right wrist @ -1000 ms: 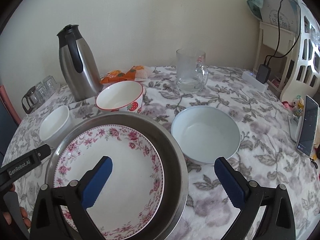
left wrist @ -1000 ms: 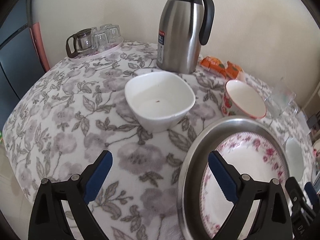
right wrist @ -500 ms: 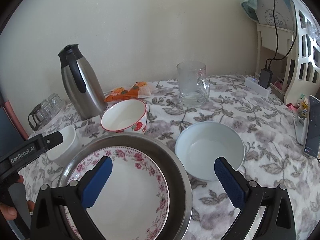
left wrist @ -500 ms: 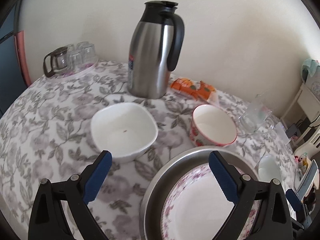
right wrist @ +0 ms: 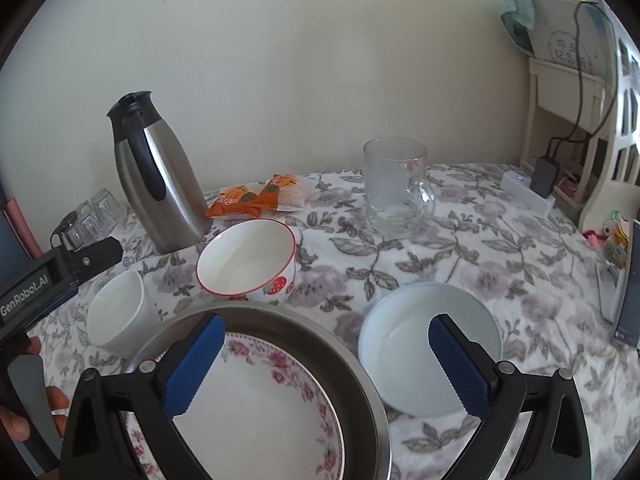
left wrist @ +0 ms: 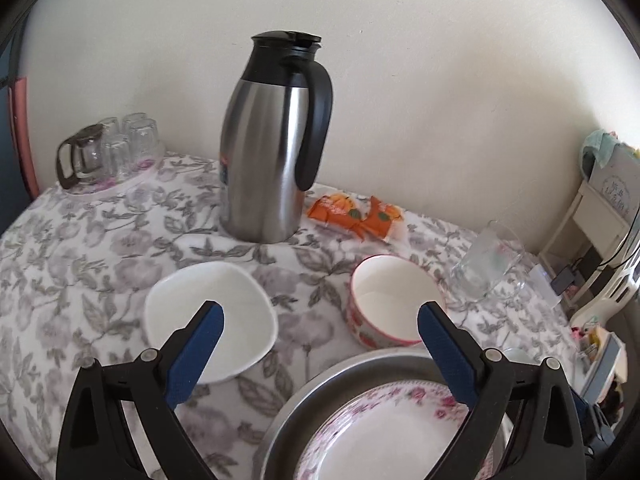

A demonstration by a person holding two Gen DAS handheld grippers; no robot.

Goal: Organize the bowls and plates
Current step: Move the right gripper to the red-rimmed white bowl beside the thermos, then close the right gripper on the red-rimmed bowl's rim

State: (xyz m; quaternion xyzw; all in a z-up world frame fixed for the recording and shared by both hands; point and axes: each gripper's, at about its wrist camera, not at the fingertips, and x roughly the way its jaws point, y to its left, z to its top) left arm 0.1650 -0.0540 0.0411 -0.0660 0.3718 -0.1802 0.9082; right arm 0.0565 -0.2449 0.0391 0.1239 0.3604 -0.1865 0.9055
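Observation:
A rose-patterned plate (right wrist: 256, 412) lies inside a metal pan (right wrist: 344, 364) at the near table edge. Beyond the pan stands a strawberry-printed bowl (right wrist: 248, 260); a squarish white bowl (left wrist: 212, 320) sits to its left and a pale blue bowl (right wrist: 412, 344) to its right. My left gripper (left wrist: 320, 344) is open above the table, spanning the white bowl and the strawberry bowl (left wrist: 396, 300). My right gripper (right wrist: 326, 360) is open too, over the pan's right rim and the blue bowl. Neither holds anything.
A steel thermos jug (left wrist: 272, 140) stands behind the bowls with orange snack packets (left wrist: 356, 216) beside it. A glass mug (right wrist: 396, 188) stands at the back right, small glasses (left wrist: 112, 148) at the back left. A phone (right wrist: 628, 288) and shelf (right wrist: 572, 92) border the right.
Both grippers have risen and tilted up, so the wall and jug fill more of the views. The left one has swung right, off the white bowl toward the strawberry bowl. Jaws stayed open.

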